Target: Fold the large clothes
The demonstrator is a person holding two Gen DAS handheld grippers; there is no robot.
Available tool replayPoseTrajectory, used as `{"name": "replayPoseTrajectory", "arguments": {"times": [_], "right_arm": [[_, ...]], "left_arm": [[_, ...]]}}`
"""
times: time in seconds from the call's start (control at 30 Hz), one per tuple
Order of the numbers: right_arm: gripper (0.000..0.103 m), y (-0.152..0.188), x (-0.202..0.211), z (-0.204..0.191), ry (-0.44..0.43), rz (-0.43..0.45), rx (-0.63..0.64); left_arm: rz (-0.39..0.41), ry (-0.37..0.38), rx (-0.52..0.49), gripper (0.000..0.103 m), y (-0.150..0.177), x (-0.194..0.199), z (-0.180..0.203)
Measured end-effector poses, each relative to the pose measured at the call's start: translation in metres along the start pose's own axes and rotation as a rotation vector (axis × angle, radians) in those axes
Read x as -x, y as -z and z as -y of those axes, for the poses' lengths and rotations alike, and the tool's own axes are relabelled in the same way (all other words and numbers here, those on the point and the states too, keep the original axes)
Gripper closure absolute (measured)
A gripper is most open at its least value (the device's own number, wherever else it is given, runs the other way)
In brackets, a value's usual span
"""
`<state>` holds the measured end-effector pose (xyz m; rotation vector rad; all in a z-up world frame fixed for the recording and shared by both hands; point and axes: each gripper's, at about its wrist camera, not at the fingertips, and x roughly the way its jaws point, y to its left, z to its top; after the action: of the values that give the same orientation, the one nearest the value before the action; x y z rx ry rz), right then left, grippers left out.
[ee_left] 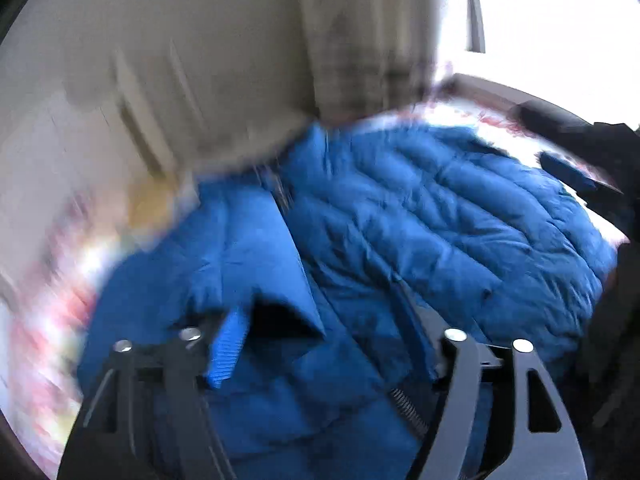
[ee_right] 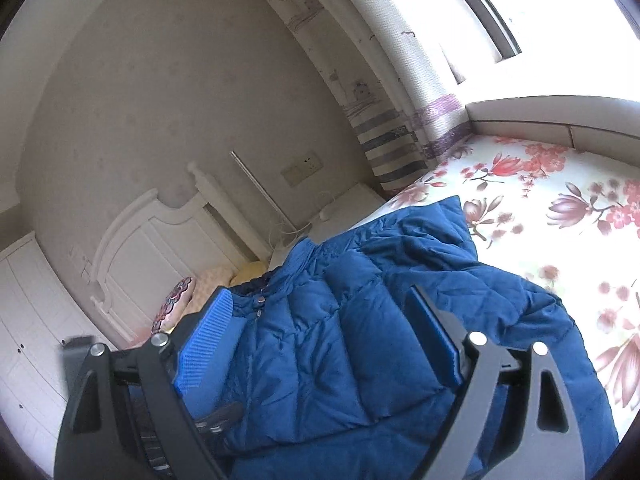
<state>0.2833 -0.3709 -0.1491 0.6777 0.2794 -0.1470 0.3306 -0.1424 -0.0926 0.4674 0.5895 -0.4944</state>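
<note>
A blue quilted puffer jacket [ee_left: 420, 216] lies spread on the bed; it also fills the lower part of the right wrist view [ee_right: 360, 320]. My left gripper [ee_left: 320, 344] is open just above the jacket, with a sleeve end and its dark cuff opening [ee_left: 276, 320] between the fingers. This view is motion-blurred. My right gripper [ee_right: 320, 328] is open over the jacket's front near the snap buttons [ee_right: 261, 300] and collar; its blue-padded fingers [ee_right: 204, 344] stand wide apart.
The bed has a white sheet with red flowers [ee_right: 560, 208]. A white headboard [ee_right: 160, 240], pillows [ee_right: 180, 304] and a nightstand [ee_right: 344, 208] are at the far end. A curtain [ee_right: 400, 112] and bright window [ee_right: 560, 12] are behind. The other gripper [ee_left: 580, 152] shows at the right of the left wrist view.
</note>
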Motion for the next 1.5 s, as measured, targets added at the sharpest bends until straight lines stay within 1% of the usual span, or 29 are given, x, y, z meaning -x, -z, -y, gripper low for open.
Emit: {"name": "replayPoseTrajectory", "arguments": {"times": [0.07,0.1,0.13,0.17,0.2,0.23,0.27,0.3,0.33,0.43,0.5,0.6,0.63,0.67,0.73,0.8,0.87,0.9,0.97,1.0,1.07,1.1,1.17,1.23,1.3,1.37,1.43,1.47,1.5], "right_arm": [[0.016,0.001,0.002,0.000,-0.008,-0.001,-0.006],[0.016,0.001,0.001,0.001,-0.007,-0.003,-0.014],[0.016,0.002,0.002,0.002,-0.008,-0.002,-0.018],[0.015,0.002,0.002,0.002,-0.011,-0.002,-0.018],[0.015,0.002,0.001,0.001,-0.013,-0.005,-0.015],[0.016,0.003,0.001,-0.001,-0.016,-0.011,-0.007],[0.016,0.003,-0.001,-0.003,-0.017,-0.018,0.006],[0.016,0.004,-0.002,-0.006,-0.014,-0.025,0.019],[0.016,0.005,-0.005,-0.011,-0.010,-0.034,0.042],[0.016,0.013,-0.011,-0.033,-0.021,-0.070,0.157],[0.016,0.019,-0.015,-0.048,-0.035,-0.097,0.233],[0.016,0.028,-0.022,-0.077,-0.075,-0.157,0.347],[0.016,0.032,-0.027,-0.092,-0.095,-0.195,0.402],[0.016,0.041,-0.034,-0.116,-0.094,-0.246,0.510],[0.016,0.062,-0.046,-0.154,-0.074,-0.313,0.723],[0.016,0.089,-0.058,-0.192,-0.055,-0.353,0.960],[0.017,0.111,-0.074,-0.221,-0.026,-0.379,1.129],[0.017,0.119,-0.083,-0.230,-0.001,-0.380,1.191],[0.021,0.136,-0.102,-0.245,0.037,-0.408,1.306],[0.021,0.141,-0.109,-0.249,0.046,-0.421,1.339],[0.026,0.154,-0.123,-0.258,0.048,-0.438,1.411],[0.038,0.157,-0.128,-0.258,0.041,-0.442,1.422],[0.070,0.151,-0.128,-0.258,0.004,-0.456,1.377],[0.076,0.114,-0.111,-0.253,-0.087,-0.397,1.173],[0.076,0.053,-0.087,-0.223,-0.194,-0.323,0.831],[0.077,-0.007,-0.063,-0.160,-0.255,-0.223,0.441],[0.078,-0.038,-0.054,-0.097,-0.267,-0.185,0.161],[0.078,-0.046,-0.053,-0.055,-0.234,-0.183,0.017],[0.078,-0.048,-0.056,-0.032,-0.195,-0.208,-0.032]], "left_arm": [[0.108,-0.010,0.012,0.015,0.007,0.035,-0.010],[0.163,-0.003,0.055,0.015,0.013,0.055,-0.020],[0.208,0.018,0.136,0.015,0.022,0.072,-0.039],[0.232,0.030,0.220,0.015,0.028,0.079,-0.057],[0.244,0.028,0.378,0.015,0.048,0.085,-0.089],[0.226,-0.006,0.497,0.015,0.063,0.082,-0.112],[0.203,-0.027,0.563,0.015,0.066,0.074,-0.123],[0.152,-0.026,0.647,0.015,0.082,0.066,-0.141],[0.098,-0.025,0.684,0.015,0.094,0.057,-0.150],[-0.093,-0.136,0.682,0.015,0.111,0.025,-0.160],[-0.115,-0.110,0.717,0.016,0.116,0.010,-0.165],[-0.166,-0.161,0.698,0.015,0.119,0.000,-0.168],[-0.181,-0.162,0.701,0.015,0.121,-0.006,-0.170],[-0.190,-0.158,0.706,0.014,0.126,-0.006,-0.170],[-0.195,-0.144,0.725,0.013,0.134,-0.007,-0.173],[-0.202,-0.132,0.739,0.009,0.137,-0.012,-0.177],[-0.204,-0.106,0.762,0.008,0.144,-0.011,-0.178],[-0.203,-0.090,0.782,0.007,0.147,-0.011,-0.181],[-0.201,-0.091,0.782,0.007,0.148,-0.012,-0.180],[-0.203,-0.093,0.778,0.007,0.147,-0.013,-0.180],[-0.200,-0.087,0.784,0.007,0.148,-0.012,-0.180],[-0.197,-0.084,0.786,0.007,0.148,-0.012,-0.180],[-0.187,-0.076,0.794,0.007,0.149,-0.011,-0.181],[-0.181,-0.069,0.800,0.007,0.150,-0.010,-0.182],[-0.181,-0.070,0.800,0.007,0.150,-0.010,-0.181],[-0.180,-0.068,0.801,0.007,0.150,-0.010,-0.181],[-0.182,-0.069,0.799,0.007,0.150,-0.010,-0.181],[-0.182,-0.069,0.799,0.007,0.150,-0.010,-0.181],[-0.183,-0.069,0.798,0.007,0.150,-0.011,-0.181]]}}
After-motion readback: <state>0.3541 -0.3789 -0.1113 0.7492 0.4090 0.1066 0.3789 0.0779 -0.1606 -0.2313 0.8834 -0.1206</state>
